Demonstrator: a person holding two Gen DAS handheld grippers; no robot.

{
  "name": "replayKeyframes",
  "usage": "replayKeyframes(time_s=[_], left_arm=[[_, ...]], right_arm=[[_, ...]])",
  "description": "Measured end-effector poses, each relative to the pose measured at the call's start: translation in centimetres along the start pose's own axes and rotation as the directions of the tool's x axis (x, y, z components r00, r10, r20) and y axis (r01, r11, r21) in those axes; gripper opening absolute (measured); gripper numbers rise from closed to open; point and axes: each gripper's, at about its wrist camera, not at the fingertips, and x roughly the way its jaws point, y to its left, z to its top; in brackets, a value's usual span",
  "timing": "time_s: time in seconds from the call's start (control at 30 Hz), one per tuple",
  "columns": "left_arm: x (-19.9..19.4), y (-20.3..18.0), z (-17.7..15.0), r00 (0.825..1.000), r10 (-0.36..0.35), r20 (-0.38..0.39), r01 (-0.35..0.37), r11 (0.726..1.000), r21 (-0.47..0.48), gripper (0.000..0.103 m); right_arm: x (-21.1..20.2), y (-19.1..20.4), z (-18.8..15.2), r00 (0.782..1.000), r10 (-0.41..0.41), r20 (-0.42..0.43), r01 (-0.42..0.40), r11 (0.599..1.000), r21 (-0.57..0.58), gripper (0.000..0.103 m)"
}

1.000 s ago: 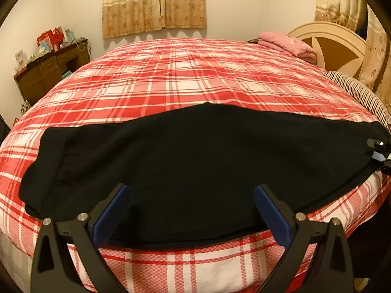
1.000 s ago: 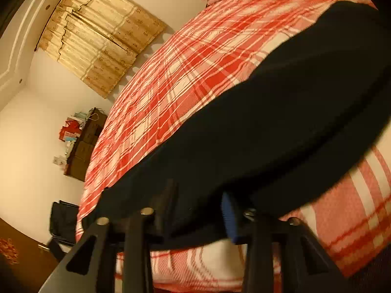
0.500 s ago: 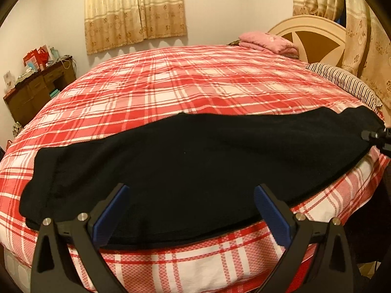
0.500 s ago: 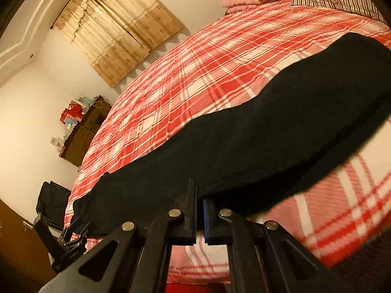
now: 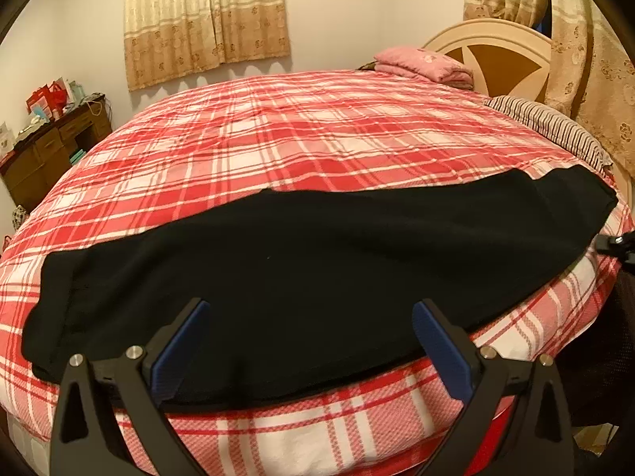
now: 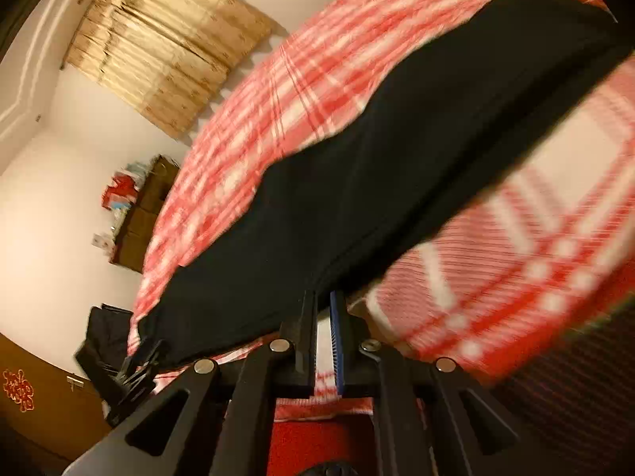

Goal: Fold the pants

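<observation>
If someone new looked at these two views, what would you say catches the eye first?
The long black fabric pants lie stretched across the near edge of the red and white plaid bedspread. The left gripper hovers over their near hem with jaws wide apart. The right gripper has its jaws nearly closed at the pants' edge, though blur hides whether they pinch cloth.

The right wrist view is smeared with motion blur, so the bedspread plaid and the dresser clutter are unreadable. Whether the right gripper pinches the pants edge cannot be told. In the left wrist view, the right gripper is cut off by the frame edge, and the headboard is partly hidden behind a curtain.
</observation>
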Motion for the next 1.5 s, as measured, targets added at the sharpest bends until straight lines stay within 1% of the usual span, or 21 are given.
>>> replayKeyframes(time_s=[0.03,0.1,0.17,0.2,0.27,0.3,0.33,0.4,0.53,0.57,0.6,0.73,0.83,0.9,0.97,1.0,1.03,1.07,1.37,1.4,1.5], left_arm=[[0.1,-0.3,0.2,1.0,-0.001,0.001,0.001,1.0,0.01,0.103],[0.5,-0.9,0.6,1.0,0.005,0.003,-0.005,1.0,0.029,0.103],[0.6,-1.4,1.2,1.0,-0.001,0.01,0.001,1.0,0.03,0.103],[0.7,-1.6,1.4,1.0,-0.009,0.013,0.008,1.0,0.022,0.103],[1.2,-2.0,2.0,0.999,-0.039,0.001,0.039,0.999,-0.006,0.103],[1.4,-2.2,2.1,0.999,-0.052,-0.005,0.052,0.999,-0.014,0.103],[1.5,-2.5,2.2,0.999,-0.054,-0.006,0.054,0.998,-0.017,0.103],[1.7,-3.2,2.2,0.999,-0.046,-0.004,0.046,0.999,-0.008,0.103],[2.4,-4.2,1.9,0.999,-0.037,-0.022,0.038,0.999,0.027,0.103],[2.6,-4.4,1.7,0.999,-0.036,-0.03,0.037,0.999,0.035,0.103],[2.7,-4.5,1.6,0.999,-0.034,-0.036,0.035,0.998,0.042,0.103],[3.1,-4.5,1.3,0.998,-0.042,-0.05,0.044,0.999,0.03,0.103],[3.8,-4.5,0.9,0.996,-0.042,-0.073,0.043,0.999,0.014,0.103],[4.2,-4.6,0.6,0.996,-0.036,-0.085,0.038,0.999,0.015,0.103],[4.4,-4.8,0.4,0.995,-0.03,-0.092,0.031,0.999,0.017,0.103],[4.4,-4.9,0.4,0.995,-0.027,-0.093,0.029,0.999,0.019,0.103],[4.4,-4.9,0.3,0.995,-0.023,-0.094,0.025,0.999,0.022,0.103],[4.4,-5.0,0.2,0.995,-0.018,-0.096,0.021,0.999,0.025,0.103],[4.4,-4.9,0.0,0.994,-0.017,-0.103,0.02,1.0,0.022,0.103],[4.5,-5.0,0.0,0.994,-0.015,-0.104,0.017,1.0,0.022,0.103],[4.6,-5.0,0.0,0.994,-0.011,-0.109,0.013,1.0,0.015,0.103]], right_arm=[[-1.5,0.0,0.3,0.998,-0.015,0.057,0.016,1.0,-0.02,0.007],[-3.4,0.2,1.2,0.986,-0.083,0.145,0.095,0.993,-0.076,0.007],[-4.3,0.3,2.8,0.965,-0.172,0.196,0.195,0.975,-0.103,0.007],[-4.4,0.2,3.4,0.961,-0.184,0.209,0.209,0.973,-0.103,0.007],[-3.9,0.0,4.7,0.959,-0.194,0.208,0.221,0.968,-0.119,0.007],[-3.4,0.0,5.2,0.954,-0.224,0.201,0.251,0.96,-0.121,0.007],[-3.1,-0.2,5.5,0.946,-0.249,0.208,0.275,0.955,-0.108,0.007],[-2.5,-0.2,5.8,0.947,-0.237,0.218,0.266,0.957,-0.118,0.007],[-0.9,-1.3,6.0,0.924,-0.328,0.197,0.359,0.921,-0.15,0.007],[-1.2,-1.8,5.8,0.931,-0.308,0.198,0.337,0.931,-0.14,0.007],[-1.8,-2.2,5.4,0.929,-0.309,0.202,0.337,0.933,-0.123,0.007],[-3.8,-2.6,4.8,0.912,-0.346,0.222,0.367,0.928,-0.063,0.007],[-5.2,-2.4,4.2,0.893,-0.358,0.275,0.387,0.92,-0.059,0.007],[-5.7,-2.5,4.4,0.887,-0.353,0.297,0.382,0.923,-0.043,0.009],[-5.8,-2.8,4.8,0.874,-0.379,0.305,0.405,0.914,-0.023,0.024],[-5.8,-2.9,5.0,0.87,-0.382,0.312,0.407,0.913,-0.018,0.045],[-5.8,-3.0,5.2,0.866,-0.383,0.322,0.409,0.913,-0.013,0.062],[-5.8,-3.2,5.4,0.863,-0.381,0.332,0.407,0.913,-0.009,0.064],[-4.7,-3.8,6.9,0.857,-0.385,0.343,0.409,0.913,0.003,0.063],[-4.5,-3.6,7.1,0.848,-0.402,0.344,0.431,0.902,-0.008,0.058],[-3.9,-3.3,7.3,0.815,-0.47,0.339,0.512,0.858,-0.042,0.024]])
